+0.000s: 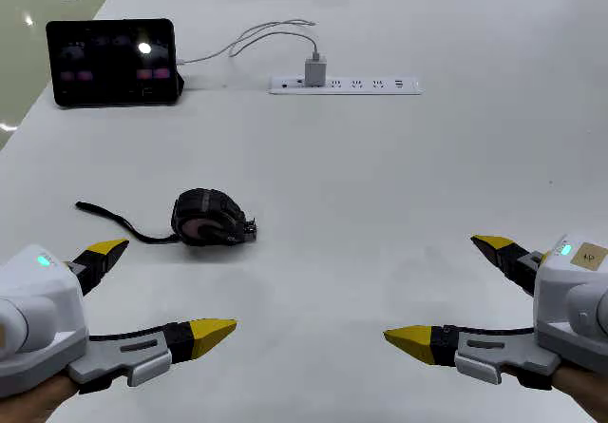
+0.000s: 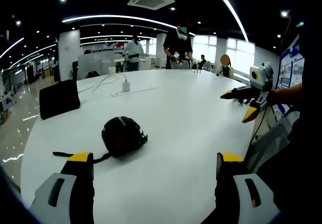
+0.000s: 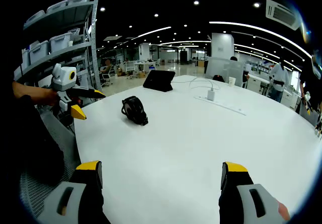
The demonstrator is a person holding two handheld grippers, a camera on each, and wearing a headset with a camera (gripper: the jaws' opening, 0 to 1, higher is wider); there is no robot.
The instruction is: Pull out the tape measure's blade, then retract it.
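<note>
Sitting on the white table [image 1: 380, 204] is the tape measure [image 1: 211, 219] - a black round case lying on its side, left of centre in the head view, with its black wrist strap [image 1: 114, 219] trailing off to the left across the tabletop. Nothing is touching it.

Left gripper [image 1: 171, 285] hovers at the near left edge, its 2 yellow-tipped jaws spread wide and gripping nothing. The tape measure is just ahead of it and a bit to the right. From the left gripper view, the case [image 2: 123, 136] lies between the jaws but further out on the table, clear of both tips.

Right gripper [image 1: 435, 288] mirrors it at the near right edge - jaws also spread wide with nothing between them, well apart from the tape measure. In the right gripper view the case [image 3: 134, 110] is off to the upper left, near the left gripper [image 3: 91, 106].

Further back on the table: a dark tablet [image 1: 114, 62] propped up at the far left, and a white power strip [image 1: 347, 85] with a white charger [image 1: 314, 67] plugged in, its cable [image 1: 247, 38] running over to the tablet.
</note>
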